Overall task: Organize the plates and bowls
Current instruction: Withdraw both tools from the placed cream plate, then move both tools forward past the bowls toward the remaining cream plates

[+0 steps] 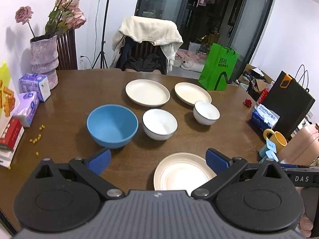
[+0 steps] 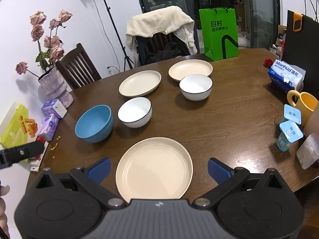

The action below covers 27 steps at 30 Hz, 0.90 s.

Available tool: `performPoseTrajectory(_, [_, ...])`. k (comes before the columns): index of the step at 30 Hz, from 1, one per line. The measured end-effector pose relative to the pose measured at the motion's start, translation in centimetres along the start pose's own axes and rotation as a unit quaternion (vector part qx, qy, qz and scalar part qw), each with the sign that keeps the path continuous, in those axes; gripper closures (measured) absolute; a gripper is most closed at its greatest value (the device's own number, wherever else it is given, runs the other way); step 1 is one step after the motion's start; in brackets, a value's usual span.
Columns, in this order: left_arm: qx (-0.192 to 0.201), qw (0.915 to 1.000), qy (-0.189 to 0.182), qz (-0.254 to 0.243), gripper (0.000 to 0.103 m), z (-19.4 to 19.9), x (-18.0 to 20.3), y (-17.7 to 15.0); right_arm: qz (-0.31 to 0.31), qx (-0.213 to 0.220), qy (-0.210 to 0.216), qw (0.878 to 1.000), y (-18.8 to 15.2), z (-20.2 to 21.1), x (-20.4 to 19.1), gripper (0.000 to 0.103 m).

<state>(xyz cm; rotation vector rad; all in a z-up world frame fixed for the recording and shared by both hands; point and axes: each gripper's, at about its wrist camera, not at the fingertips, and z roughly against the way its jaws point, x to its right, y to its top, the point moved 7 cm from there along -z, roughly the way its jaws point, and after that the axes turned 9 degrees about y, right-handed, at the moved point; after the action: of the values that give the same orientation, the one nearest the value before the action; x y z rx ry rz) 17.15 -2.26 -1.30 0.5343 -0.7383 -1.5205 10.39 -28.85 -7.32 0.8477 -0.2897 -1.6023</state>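
Observation:
On the brown table stand a blue bowl (image 1: pixel 112 125) (image 2: pixel 94 123), two white bowls with dark rims (image 1: pixel 159 123) (image 1: pixel 206 112) (image 2: pixel 135 112) (image 2: pixel 195 87), and three cream plates: two at the back (image 1: pixel 147 92) (image 1: pixel 192 93) (image 2: pixel 140 83) (image 2: pixel 190 69) and one near the front edge (image 1: pixel 182 172) (image 2: pixel 154 169). My left gripper (image 1: pixel 158 159) is open and empty above the near plate's left side. My right gripper (image 2: pixel 158 168) is open and empty, its jaws spread to either side of the near plate.
A vase of pink roses (image 1: pixel 44 57), tissue packs (image 1: pixel 34 86) and scattered yellow bits (image 1: pixel 36 137) lie at the left. A green bag (image 1: pixel 219 67), black bag (image 1: pixel 287 101), tissue box (image 2: pixel 285 75), yellow mug (image 2: pixel 303 103) and yogurt cups (image 2: pixel 289 133) stand at the right. A draped chair (image 1: pixel 147 45) is behind.

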Motion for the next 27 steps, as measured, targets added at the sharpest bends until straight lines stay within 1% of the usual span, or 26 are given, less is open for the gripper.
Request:
performPoseTrajectory(3, [0.005, 1.0000, -0.003, -0.002, 0.000, -0.6, -0.4, 1.7, -0.006, 0.004, -0.006, 1.000, 1.1, -0.3, 0.0, 0.000])
performPoseTrajectory(6, [0.009, 1.0000, 0.003, -0.003, 0.000, -1.6, -0.8, 3.5, -0.005, 0.008, -0.014, 1.000, 2.4, -1.0, -0.1, 0.000])
performPoseTrajectory(10, [-0.003, 1.0000, -0.005, -0.002, 0.000, -3.4, -0.9, 5.4, -0.005, 0.013, -0.014, 1.000, 4.0, -1.8, -0.5, 0.000])
performPoseTrajectory(15, [-0.010, 0.9999, 0.000, -0.012, 0.000, -5.5, -0.8, 7.3, -0.004, 0.016, -0.011, 1.000, 5.9, -3.3, -0.6, 0.000])
performPoseTrajectory(23, [-0.020, 0.9988, 0.026, -0.035, 0.000, -9.4, -0.6, 10.4, -0.001, 0.019, -0.012, 1.000, 9.7, -6.4, -0.5, 0.000])
performPoseTrajectory(27, [-0.025, 0.9983, 0.036, -0.037, 0.000, -12.0, -1.2, 12.0, -0.002, 0.011, -0.014, 1.000, 11.7, -8.8, -0.3, 0.000])
